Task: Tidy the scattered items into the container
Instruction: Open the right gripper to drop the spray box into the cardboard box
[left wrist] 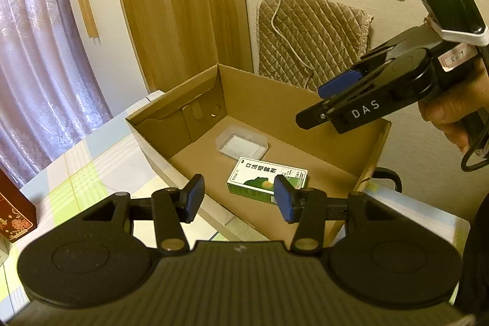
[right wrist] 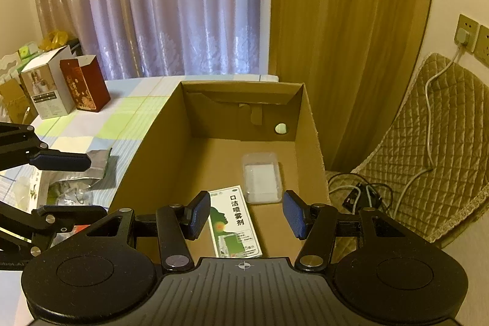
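curtain behind table | wood door | quilted chair w/ cable | red box beside white box

The green-and-white box lying in the cardboard box is showing the characters "口洁喷雾剂" on its top face, and "5毫升" near one end, as seen in the right wrist view. The right gripper is carrying the white letters "DAS" on its black finger. Its small handwritten label is not readable.
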A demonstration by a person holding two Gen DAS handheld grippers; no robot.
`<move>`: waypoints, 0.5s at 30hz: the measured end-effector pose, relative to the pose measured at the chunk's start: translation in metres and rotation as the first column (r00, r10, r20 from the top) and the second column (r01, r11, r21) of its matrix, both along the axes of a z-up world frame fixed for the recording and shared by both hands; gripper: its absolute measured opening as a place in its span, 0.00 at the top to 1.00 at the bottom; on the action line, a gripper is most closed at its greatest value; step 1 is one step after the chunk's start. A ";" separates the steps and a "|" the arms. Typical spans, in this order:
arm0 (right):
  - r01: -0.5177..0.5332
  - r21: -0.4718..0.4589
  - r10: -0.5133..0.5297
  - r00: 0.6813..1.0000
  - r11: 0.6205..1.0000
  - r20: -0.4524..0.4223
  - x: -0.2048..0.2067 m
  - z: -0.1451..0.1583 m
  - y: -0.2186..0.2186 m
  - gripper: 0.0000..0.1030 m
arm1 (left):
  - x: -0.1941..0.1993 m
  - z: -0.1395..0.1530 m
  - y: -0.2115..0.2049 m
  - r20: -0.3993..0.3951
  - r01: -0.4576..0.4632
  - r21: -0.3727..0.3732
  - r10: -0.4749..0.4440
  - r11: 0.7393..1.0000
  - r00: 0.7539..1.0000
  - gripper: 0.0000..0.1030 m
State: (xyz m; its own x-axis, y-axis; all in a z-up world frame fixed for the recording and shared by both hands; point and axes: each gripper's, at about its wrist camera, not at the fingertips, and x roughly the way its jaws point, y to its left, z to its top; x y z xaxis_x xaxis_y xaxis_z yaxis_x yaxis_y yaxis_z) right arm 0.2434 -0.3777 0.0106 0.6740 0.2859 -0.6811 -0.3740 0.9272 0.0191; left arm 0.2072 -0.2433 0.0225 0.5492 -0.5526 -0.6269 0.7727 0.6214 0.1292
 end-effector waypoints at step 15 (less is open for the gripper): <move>-0.026 -0.015 0.027 1.000 1.000 0.015 -0.019 0.017 0.019 0.43 | -0.015 0.014 0.030 0.008 -0.048 -0.011 0.048 0.999 0.999 0.56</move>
State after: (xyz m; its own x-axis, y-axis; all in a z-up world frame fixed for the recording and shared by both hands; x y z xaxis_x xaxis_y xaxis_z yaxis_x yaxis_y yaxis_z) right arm 0.2239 -0.3586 0.0271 0.6769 0.2938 -0.6749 -0.3987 0.9171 -0.0006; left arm 0.1922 -0.2135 0.0367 0.5805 -0.5321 -0.6164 0.7410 0.6589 0.1291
